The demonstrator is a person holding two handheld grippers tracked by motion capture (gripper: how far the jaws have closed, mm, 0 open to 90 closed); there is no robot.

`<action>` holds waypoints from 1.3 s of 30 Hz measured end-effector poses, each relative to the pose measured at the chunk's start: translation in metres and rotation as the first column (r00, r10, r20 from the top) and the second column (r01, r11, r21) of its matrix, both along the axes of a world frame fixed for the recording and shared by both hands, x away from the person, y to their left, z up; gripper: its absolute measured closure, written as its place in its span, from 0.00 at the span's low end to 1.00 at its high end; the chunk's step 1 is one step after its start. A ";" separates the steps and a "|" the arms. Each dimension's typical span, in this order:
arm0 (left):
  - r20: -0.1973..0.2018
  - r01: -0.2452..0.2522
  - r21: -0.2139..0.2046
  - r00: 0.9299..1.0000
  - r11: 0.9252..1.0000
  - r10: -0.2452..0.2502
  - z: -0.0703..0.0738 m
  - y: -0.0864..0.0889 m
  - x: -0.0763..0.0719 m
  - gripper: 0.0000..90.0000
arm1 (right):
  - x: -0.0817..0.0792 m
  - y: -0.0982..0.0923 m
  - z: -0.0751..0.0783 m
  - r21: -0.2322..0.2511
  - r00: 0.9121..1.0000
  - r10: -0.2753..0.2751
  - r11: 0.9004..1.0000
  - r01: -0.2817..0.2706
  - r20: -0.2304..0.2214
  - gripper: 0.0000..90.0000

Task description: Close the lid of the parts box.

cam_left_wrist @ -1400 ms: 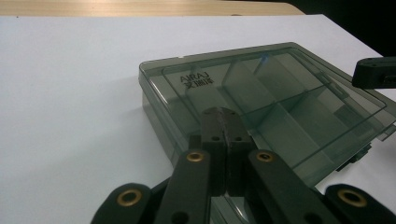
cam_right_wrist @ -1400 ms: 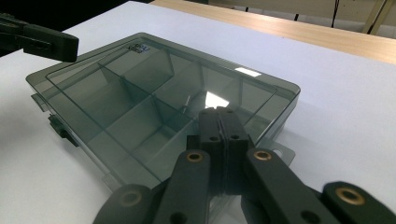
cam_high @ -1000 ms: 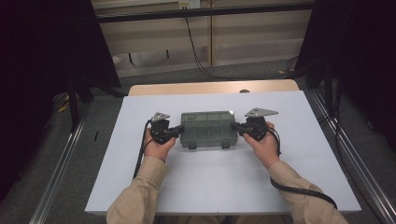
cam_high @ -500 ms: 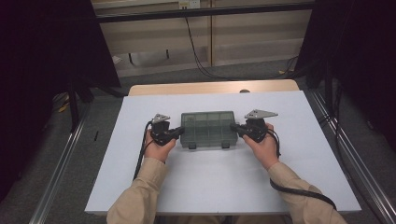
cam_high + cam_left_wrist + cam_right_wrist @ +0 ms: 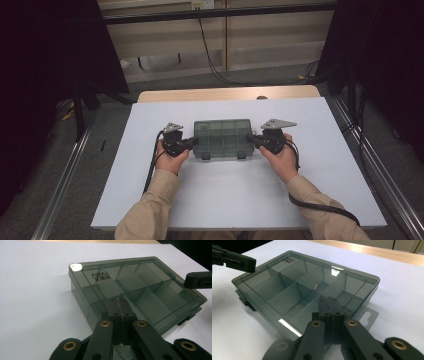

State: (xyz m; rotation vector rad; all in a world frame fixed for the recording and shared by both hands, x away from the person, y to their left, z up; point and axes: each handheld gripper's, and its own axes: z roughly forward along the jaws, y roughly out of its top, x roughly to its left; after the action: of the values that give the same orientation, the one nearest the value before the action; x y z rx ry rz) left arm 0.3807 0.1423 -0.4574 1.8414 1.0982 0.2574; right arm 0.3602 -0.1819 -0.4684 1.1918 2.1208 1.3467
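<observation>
Both your grippers are clenched, jaws pressed together on nothing. Your left gripper [image 5: 192, 142] sits at nine o'clock of the compartment box [image 5: 223, 138], your right gripper [image 5: 256, 140] at three; its long axis spans them, mid-table.

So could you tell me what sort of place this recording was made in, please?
Probably a lab recording station: a table under a white sheet, black curtains at both sides, cables on the floor behind, and a box staged centrally.

We see a table [image 5: 350, 195] topped with a white sheet. On it lies one box [image 5: 222, 138], midway between the side edges, nearer the far edge.
</observation>
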 end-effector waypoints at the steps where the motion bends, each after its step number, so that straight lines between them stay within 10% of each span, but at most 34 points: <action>1: 0.001 0.000 0.004 1.000 1.000 0.000 0.000 0.000 0.000 1.00 | 0.000 0.000 0.000 0.002 1.000 0.001 1.000 -0.001 0.002 1.00; 39: 0.011 0.021 0.034 1.000 0.999 -0.021 0.000 -0.005 -0.014 1.00 | -0.016 0.000 -0.002 -0.018 0.999 0.028 0.999 -0.027 0.035 1.00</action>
State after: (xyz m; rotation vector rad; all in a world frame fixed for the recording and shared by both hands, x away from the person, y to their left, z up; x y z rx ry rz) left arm 0.3664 0.1369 -0.4574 1.8783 1.0720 0.2753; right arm 0.3444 -0.1819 -0.4702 1.1283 2.1277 1.3481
